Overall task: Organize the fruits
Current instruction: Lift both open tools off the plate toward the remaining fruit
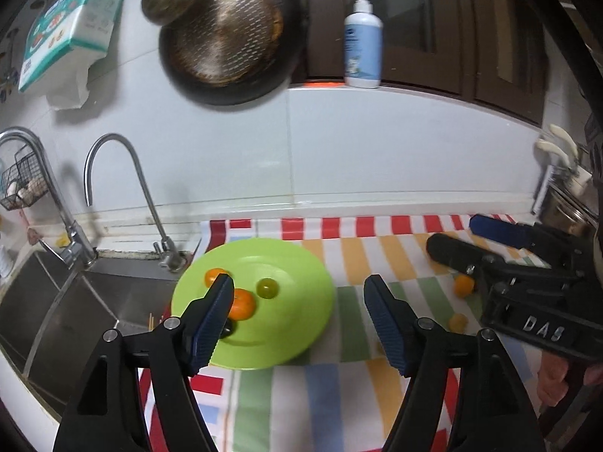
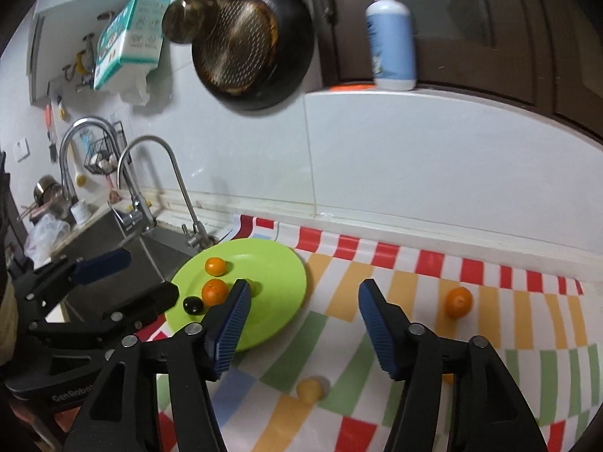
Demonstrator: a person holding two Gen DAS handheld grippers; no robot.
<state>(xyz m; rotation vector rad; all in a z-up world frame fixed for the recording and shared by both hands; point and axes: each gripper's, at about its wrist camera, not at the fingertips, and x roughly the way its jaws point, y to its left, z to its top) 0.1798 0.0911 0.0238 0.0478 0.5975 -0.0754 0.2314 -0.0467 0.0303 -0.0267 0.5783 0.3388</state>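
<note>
A green plate (image 1: 301, 301) (image 2: 279, 278) lies on the striped cloth by the sink. On it are two small oranges (image 1: 243, 303) (image 2: 215, 290), a green fruit (image 1: 267, 287) and a dark fruit (image 2: 193, 305). An orange (image 2: 458, 302) (image 1: 463, 285) and a yellow fruit (image 2: 309, 389) (image 1: 458, 322) lie on the cloth. My left gripper (image 1: 301, 320) is open and empty over the plate's near edge. My right gripper (image 2: 303, 324) is open and empty above the cloth, right of the plate; it also shows in the left wrist view (image 1: 486, 241).
A steel sink (image 1: 75, 301) with two taps (image 1: 113, 188) lies left of the plate. A dark pan (image 1: 230, 34) hangs on the white wall. A pump bottle (image 1: 362, 41) stands on a ledge. A tissue pack (image 1: 71, 22) hangs at upper left.
</note>
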